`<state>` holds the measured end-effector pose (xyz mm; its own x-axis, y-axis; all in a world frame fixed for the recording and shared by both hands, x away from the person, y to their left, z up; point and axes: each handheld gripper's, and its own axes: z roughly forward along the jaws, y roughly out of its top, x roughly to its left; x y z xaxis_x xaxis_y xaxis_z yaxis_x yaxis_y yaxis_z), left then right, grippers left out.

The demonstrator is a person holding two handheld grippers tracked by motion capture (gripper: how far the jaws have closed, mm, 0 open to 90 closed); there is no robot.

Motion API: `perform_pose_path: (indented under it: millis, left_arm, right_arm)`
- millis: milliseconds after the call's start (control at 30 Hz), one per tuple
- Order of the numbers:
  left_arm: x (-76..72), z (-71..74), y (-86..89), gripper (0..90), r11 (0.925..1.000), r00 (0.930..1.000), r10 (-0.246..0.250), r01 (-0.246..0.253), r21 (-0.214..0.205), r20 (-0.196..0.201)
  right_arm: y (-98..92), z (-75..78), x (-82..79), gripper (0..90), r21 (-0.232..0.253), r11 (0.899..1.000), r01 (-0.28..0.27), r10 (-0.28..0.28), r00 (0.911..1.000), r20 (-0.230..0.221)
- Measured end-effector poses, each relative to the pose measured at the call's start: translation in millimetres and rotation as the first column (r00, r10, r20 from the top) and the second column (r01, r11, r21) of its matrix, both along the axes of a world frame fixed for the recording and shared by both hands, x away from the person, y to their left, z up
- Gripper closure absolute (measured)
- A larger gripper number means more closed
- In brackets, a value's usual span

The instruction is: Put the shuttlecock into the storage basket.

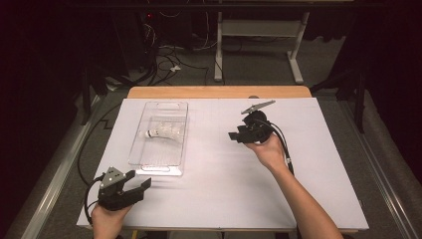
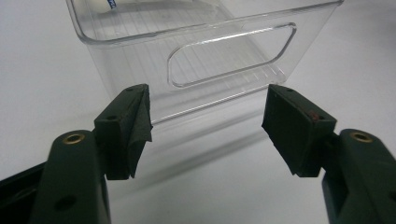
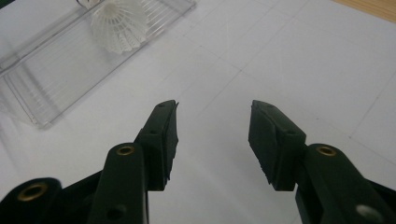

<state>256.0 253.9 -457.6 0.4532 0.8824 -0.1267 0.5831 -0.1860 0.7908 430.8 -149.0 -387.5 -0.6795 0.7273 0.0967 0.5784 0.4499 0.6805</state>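
The left tongs (image 1: 142,185) sit at the near left edge of the tabletop (image 1: 298,164), spread wide with nothing between them, just short of the clear bin (image 1: 149,162). A shuttlecock (image 1: 164,132) lies inside the bin. The right tongs (image 1: 233,136), likewise released and empty, hover right of the bin, aimed toward it.

**Both grippers open, hands well apart**

The left gripper (image 1: 142,185) sits at the near left, held low in the left hand (image 1: 107,217), jaws spread wide with nothing between them; the right gripper (image 1: 234,135) is farther off at centre right, raised on an outstretched right forearm (image 1: 308,204), pointing left, jaws apart and empty.
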Motion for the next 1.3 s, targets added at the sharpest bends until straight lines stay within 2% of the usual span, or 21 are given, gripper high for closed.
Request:
perform_pose_path:
  millis: [200, 633, 1300]
  left_arm:
    - [-0.3, 0.3, -0.3, 33.1, 1.0000, 1.0000, -0.002, 0.002, 0.003, 0.001]
    - [-0.3, 0.3, -1.7, 33.1, 1.0000, 1.0000, -0.005, 0.005, 0.008, 0.001]
    - [-1.2, 0.6, -0.8, 33.1, 1.0000, 1.0000, 0.004, -0.004, 0.004, 0.001]
  right_arm:
    - [-11.6, -0.8, -2.0, 52.5, 0.006, 1.000, 0.024, -0.024, 0.9997, -0.001]
    - [-27.9, -5.3, -9.6, 52.5, 0.009, 0.999, 0.041, -0.041, 0.9992, -0.001]
    - [-43.2, -5.5, -17.0, 52.5, 0.029, 0.998, 0.056, -0.057, 0.9983, 0.011]
